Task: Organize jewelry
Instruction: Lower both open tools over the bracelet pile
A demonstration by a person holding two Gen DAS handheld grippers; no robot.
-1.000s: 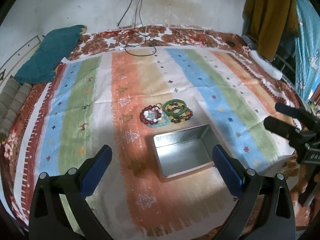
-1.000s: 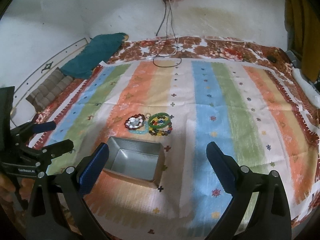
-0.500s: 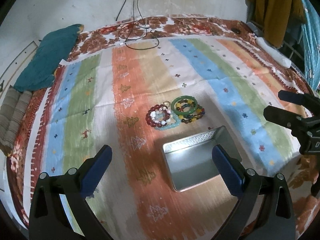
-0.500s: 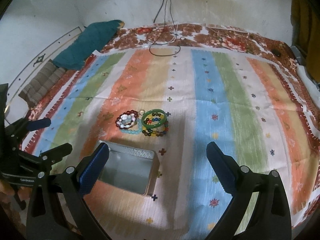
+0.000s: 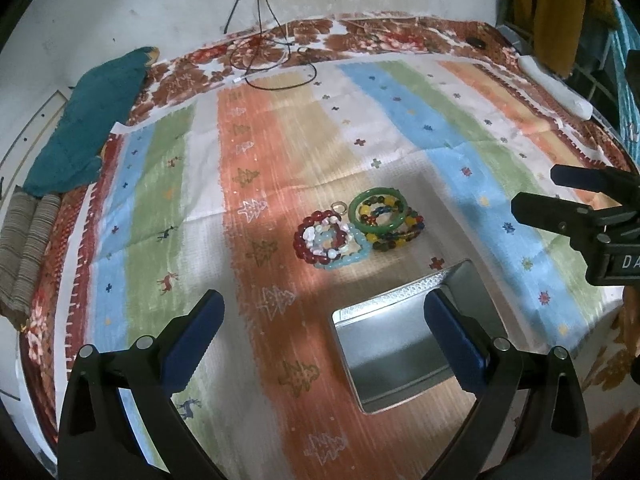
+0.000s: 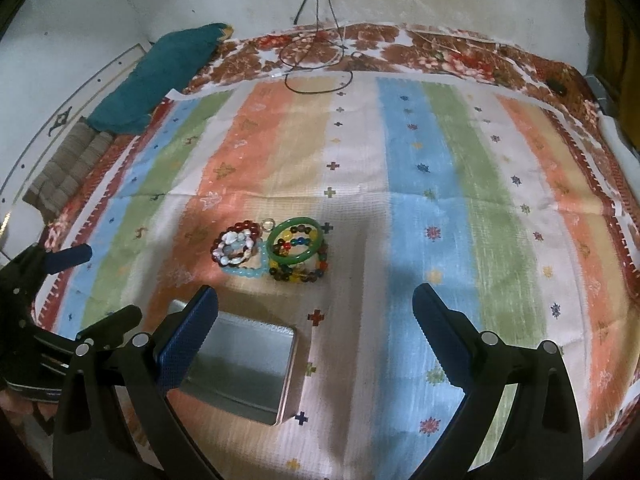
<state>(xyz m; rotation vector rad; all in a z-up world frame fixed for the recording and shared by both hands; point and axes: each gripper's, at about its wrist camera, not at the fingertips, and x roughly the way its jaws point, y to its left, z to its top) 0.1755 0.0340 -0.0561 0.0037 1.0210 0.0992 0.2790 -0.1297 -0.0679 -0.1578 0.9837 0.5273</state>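
A pile of bracelets lies on the striped cloth: a green bangle [image 5: 378, 212] [image 6: 296, 240] over multicoloured beads, and a dark red bead bracelet [image 5: 320, 240] [image 6: 236, 242] with white and pale blue beads. A small ring [image 5: 339, 207] sits just behind them. An open, empty metal tin [image 5: 384, 344] [image 6: 248, 364] stands in front of the pile. My left gripper [image 5: 324, 336] hangs open above the cloth and the tin's left part, short of the jewelry. My right gripper [image 6: 316, 332] is open too, to the right of the tin. Neither holds anything.
The striped cloth [image 6: 420, 184] covers a floral bedspread [image 6: 440, 56]. A teal cushion [image 5: 100, 116] and folded fabric [image 5: 28, 244] lie at the left edge. A black cable [image 5: 272, 64] loops at the back by the wall. Clothes [image 5: 560, 8] hang at the right.
Both grippers have moved forward and down toward the bracelets, so the pile and tin appear larger and lower in view. Both stay open.
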